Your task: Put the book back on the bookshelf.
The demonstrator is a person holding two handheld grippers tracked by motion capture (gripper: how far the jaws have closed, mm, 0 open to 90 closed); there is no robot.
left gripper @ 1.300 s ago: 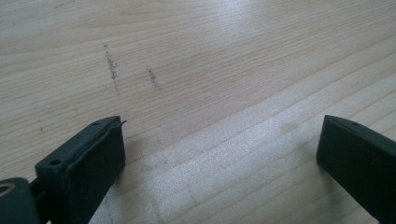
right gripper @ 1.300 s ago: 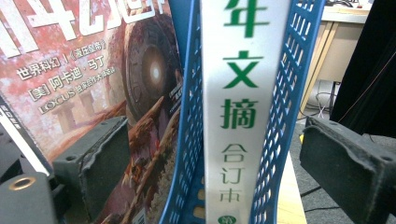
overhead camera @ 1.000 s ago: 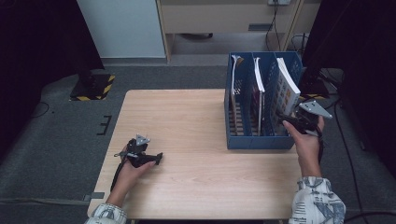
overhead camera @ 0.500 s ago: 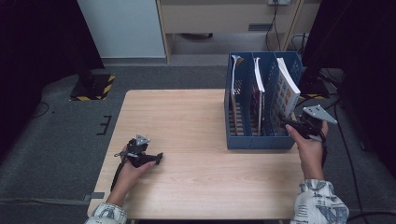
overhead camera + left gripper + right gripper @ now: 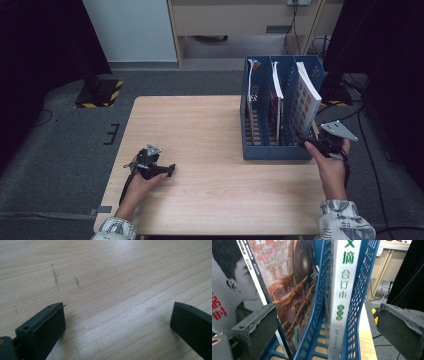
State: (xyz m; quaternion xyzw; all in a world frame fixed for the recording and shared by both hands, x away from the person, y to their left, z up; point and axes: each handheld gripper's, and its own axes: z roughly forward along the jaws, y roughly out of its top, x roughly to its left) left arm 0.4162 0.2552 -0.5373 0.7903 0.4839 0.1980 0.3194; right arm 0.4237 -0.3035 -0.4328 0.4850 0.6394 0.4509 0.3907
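right gripper (image 5: 306, 142) backing slightly away from blue rack (image 5: 260, 150) compared with a second ago, jaws spread, holding nothing. facing white book (image 5: 342, 290) standing in rightmost slot, magazine (image 5: 294, 290) in next slot. likely lining up for grab at book. left gripper (image 5: 167, 171) staying put, spread, resting on pale wood bench (image 5: 200, 125). grey carpet (image 5: 60, 150), cables, cabinet behind.

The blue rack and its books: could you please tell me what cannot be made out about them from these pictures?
- Thick book: in the right gripper view its spine title is cut off by the top edge.
- Magazine: its lower part hides behind the blue rack wall.
- High view: book covers are too small to read.
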